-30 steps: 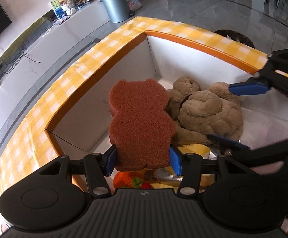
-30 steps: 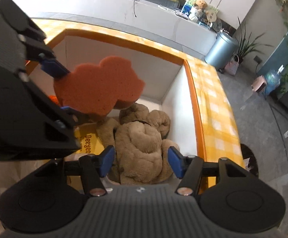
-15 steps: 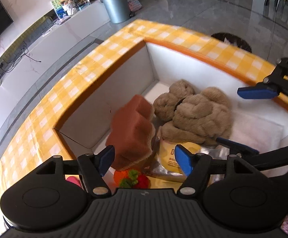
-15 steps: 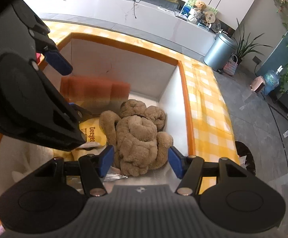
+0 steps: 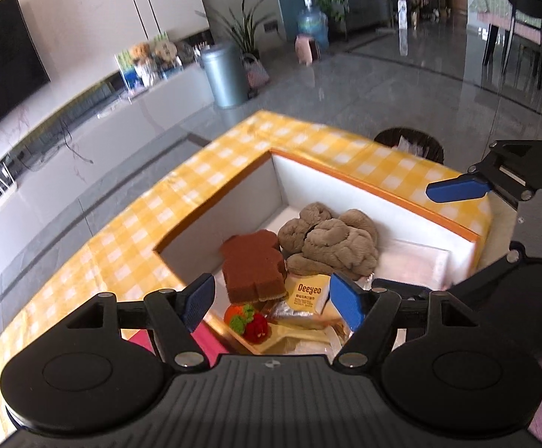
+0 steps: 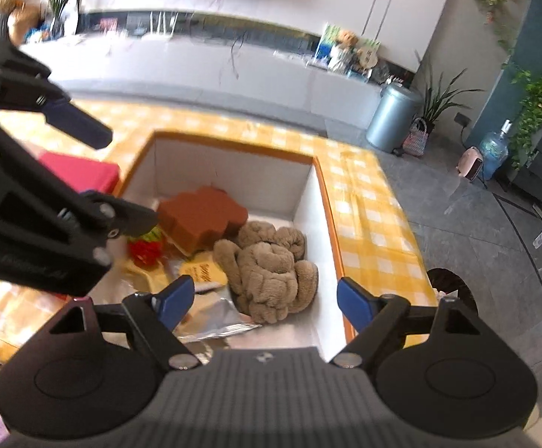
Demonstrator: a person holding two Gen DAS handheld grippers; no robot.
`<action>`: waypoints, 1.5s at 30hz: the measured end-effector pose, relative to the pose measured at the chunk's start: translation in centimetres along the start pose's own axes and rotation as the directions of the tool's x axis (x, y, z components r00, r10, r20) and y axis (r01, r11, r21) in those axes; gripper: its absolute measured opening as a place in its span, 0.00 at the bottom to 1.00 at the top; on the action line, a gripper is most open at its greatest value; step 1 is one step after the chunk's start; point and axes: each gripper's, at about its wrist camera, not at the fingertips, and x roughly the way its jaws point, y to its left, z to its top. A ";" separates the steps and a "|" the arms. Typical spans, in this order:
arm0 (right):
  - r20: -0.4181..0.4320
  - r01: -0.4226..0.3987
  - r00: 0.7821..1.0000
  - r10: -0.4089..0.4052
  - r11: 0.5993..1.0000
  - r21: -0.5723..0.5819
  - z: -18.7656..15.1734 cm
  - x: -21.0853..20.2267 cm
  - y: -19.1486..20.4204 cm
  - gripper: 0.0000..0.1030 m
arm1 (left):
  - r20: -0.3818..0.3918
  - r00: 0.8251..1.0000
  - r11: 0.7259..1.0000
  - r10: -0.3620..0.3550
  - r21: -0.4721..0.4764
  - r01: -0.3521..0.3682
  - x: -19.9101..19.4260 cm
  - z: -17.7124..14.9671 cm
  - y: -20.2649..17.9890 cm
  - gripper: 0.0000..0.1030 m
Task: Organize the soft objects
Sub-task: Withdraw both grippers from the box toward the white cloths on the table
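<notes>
Now, left wrist view: my left gripper [image 5: 271,300] is hanging spread w/ nothing between its pads, jaws having just been opening; the brown sponge bear [image 5: 254,267] is lying in the box [image 5: 364,201] beside the plush toy [image 5: 332,244]. Right wrist view: my right gripper [image 6: 265,302] is gaping too, empty, jaws just widened, above the plush toy [image 6: 271,268].

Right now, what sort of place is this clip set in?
Most likely a home's open-plan living room: a wall-mounted black television above a long white media console, potted green plants, and a dining table with dark chairs beyond the glossy grey tiled floor.
</notes>
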 end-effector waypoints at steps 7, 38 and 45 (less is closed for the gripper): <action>0.105 -0.010 0.994 -0.004 0.991 0.133 -2.0 -4.8 1.9 0.84 | 0.094 0.995 0.998 0.030 -0.049 -0.026 -5.6 -3.1 0.1 0.80; 0.083 -0.145 0.988 0.126 0.952 0.270 -9.0 -7.7 17.5 0.92 | 0.005 0.979 0.794 0.203 -0.585 -0.162 -14.4 -26.0 8.3 0.79; 0.094 -0.190 0.980 0.177 0.970 0.155 -7.3 -6.4 21.9 0.92 | 0.004 0.974 0.750 0.225 -0.639 -0.171 -14.6 -28.1 11.2 0.74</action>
